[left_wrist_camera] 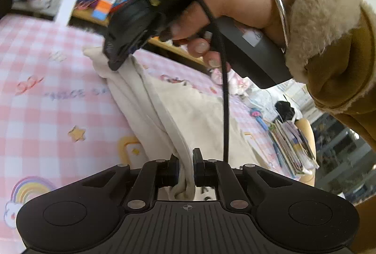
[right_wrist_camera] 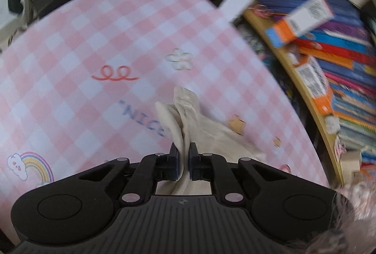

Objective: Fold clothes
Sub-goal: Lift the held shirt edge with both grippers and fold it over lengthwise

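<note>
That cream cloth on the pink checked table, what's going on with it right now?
A person is folding it with a handheld gripper in each hand. The left gripper is shut on one edge of the cream garment, and the right gripper is shut on another bunched edge of it. In the left wrist view, the person's hand holds the right gripper across the cloth. Most of the garment lies on the pink checked tablecloth, so the fold looks mid-way rather than finished.

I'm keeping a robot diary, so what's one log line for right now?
task: fold clothes | left gripper: shut on cream garment | right gripper: shut on cream garment | surface: pink checked mat
</note>
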Available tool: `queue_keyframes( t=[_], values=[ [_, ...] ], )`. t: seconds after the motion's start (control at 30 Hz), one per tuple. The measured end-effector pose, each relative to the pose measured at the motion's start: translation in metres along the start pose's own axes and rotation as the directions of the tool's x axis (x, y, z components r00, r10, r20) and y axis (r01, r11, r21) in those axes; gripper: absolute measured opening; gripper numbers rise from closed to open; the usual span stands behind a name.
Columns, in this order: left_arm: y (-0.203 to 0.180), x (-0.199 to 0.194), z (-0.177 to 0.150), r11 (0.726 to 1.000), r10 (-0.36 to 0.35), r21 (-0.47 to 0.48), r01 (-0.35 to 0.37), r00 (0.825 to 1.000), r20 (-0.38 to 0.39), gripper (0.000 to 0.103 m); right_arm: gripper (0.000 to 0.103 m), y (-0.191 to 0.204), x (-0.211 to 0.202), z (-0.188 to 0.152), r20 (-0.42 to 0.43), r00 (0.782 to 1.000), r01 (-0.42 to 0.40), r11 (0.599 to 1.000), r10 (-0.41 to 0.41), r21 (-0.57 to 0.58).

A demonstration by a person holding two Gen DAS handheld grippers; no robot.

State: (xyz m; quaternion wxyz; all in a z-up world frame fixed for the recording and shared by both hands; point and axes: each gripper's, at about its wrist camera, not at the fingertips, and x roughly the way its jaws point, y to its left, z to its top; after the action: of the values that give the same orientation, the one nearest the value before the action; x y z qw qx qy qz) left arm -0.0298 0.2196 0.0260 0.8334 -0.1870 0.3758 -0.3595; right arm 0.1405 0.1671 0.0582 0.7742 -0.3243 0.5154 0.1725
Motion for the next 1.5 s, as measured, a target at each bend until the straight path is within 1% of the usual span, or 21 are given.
queue_keyframes(
  t=[0.13,0.33,0.43,0.53,0.63,0.77,0.87,1.0,1.13,1.27,1.33,1.5],
  values=[
    [-0.026,0.015,0.006,0.999,-0.01,0.046,0.01,1.0,-0.001,0.009,0.007,-0.037,-0.026,-0.026,0.048,0.999,0.005,0.998,-0.007,0.06],
    [-0.066,0.037,0.016,0.993,-0.025,0.114,0.025,1.0,-0.004,0.009,0.007,-0.093,-0.055,-0.072,0.123,0.992,-0.025,0.986,0.005,0.167],
    [-0.086,0.048,0.021,0.988,-0.032,0.148,0.032,0.999,-0.005,0.009,0.007,-0.119,-0.061,-0.098,0.161,0.987,-0.046,0.98,0.014,0.195],
    [-0.108,0.071,0.02,0.988,-0.015,0.154,0.016,1.0,-0.006,0.009,0.007,-0.147,-0.065,-0.127,0.205,0.978,-0.072,0.975,0.028,0.208],
    [-0.13,0.095,0.018,0.989,0.008,0.146,-0.007,1.0,-0.002,0.009,0.007,-0.178,-0.064,-0.159,0.258,0.965,-0.11,0.97,0.052,0.216],
    [-0.159,0.118,0.009,0.989,0.075,0.128,-0.074,0.997,-0.005,0.009,0.007,-0.216,-0.059,-0.198,0.327,0.939,-0.183,0.959,0.106,0.215],
    [-0.177,0.132,0.004,0.986,0.125,0.107,-0.125,0.992,0.003,0.009,0.007,-0.241,-0.054,-0.225,0.375,0.915,-0.241,0.947,0.149,0.21],
    [-0.197,0.15,0.0,0.98,0.184,0.079,-0.182,0.983,-0.007,0.009,0.007,-0.263,-0.042,-0.253,0.418,0.888,-0.298,0.932,0.192,0.206],
    [-0.217,0.163,-0.001,0.97,0.226,0.102,-0.222,0.974,-0.024,0.009,0.007,-0.281,-0.031,-0.277,0.455,0.861,-0.352,0.912,0.226,0.212],
    [-0.228,0.177,-0.001,0.964,0.247,0.11,-0.242,0.968,-0.036,0.009,0.007,-0.297,-0.023,-0.297,0.493,0.835,-0.397,0.889,0.247,0.227],
    [-0.232,0.182,-0.003,0.962,0.256,0.106,-0.25,0.966,-0.047,0.009,0.007,-0.304,-0.018,-0.306,0.502,0.826,-0.417,0.878,0.256,0.237],
    [-0.237,0.197,-0.006,0.958,0.274,0.107,-0.265,0.958,-0.084,0.009,0.007,-0.314,-0.002,-0.322,0.506,0.817,-0.452,0.852,0.277,0.263]
  ],
)
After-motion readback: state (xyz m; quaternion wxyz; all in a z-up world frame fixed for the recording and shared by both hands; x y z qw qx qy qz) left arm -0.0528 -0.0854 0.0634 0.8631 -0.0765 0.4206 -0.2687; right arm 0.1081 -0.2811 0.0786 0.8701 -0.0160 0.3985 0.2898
